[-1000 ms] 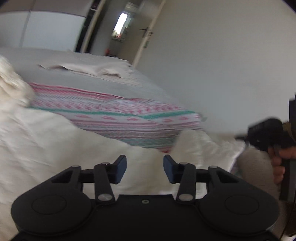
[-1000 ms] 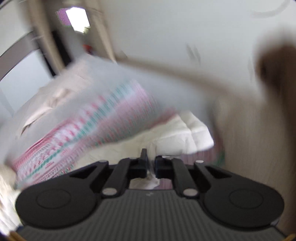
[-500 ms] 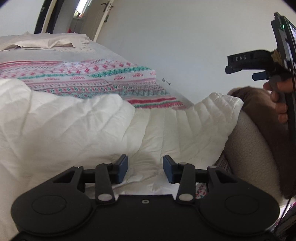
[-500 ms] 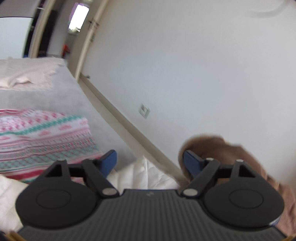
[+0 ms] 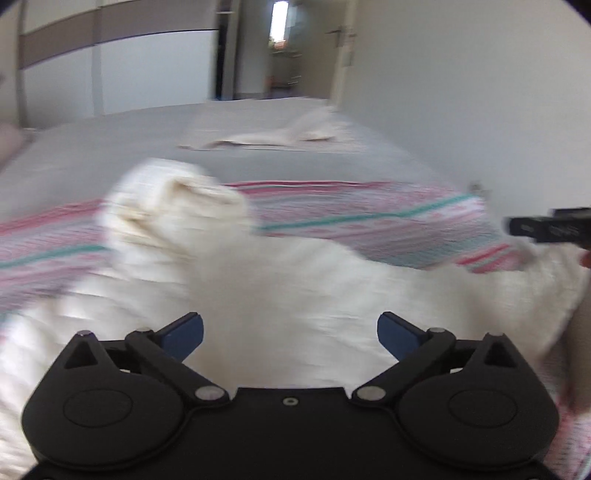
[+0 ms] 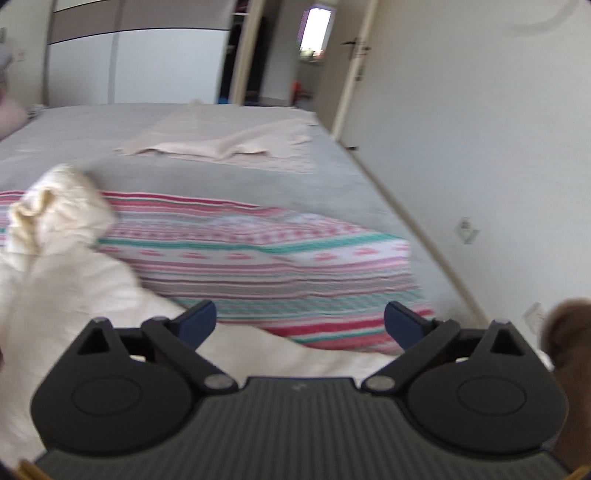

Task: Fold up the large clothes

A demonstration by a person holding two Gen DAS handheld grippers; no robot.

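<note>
A large white quilted garment (image 5: 295,280) lies spread on the bed, with a bunched end (image 5: 173,206) raised at the left. In the right wrist view the same white garment (image 6: 66,280) fills the lower left. My left gripper (image 5: 290,330) hovers above the white cloth, its jaws opening wide with nothing gripped between them. My right gripper (image 6: 300,319) is over the garment's near edge, jaws also opening wide and holding nothing. The right gripper's black tip (image 5: 546,229) shows at the right edge of the left wrist view.
A pink, white and teal striped blanket (image 6: 266,258) lies across the grey bed (image 6: 184,177) under the garment. A beige cloth (image 6: 229,142) lies farther back. A white wall (image 6: 480,147) runs along the bed's right side, an open doorway (image 6: 314,33) beyond. Something brown (image 6: 565,332) is at right.
Both grippers have opened wide; the right one was shut on white cloth a second ago and let it go. Both views have swung and lifted, now looking along the bed.
</note>
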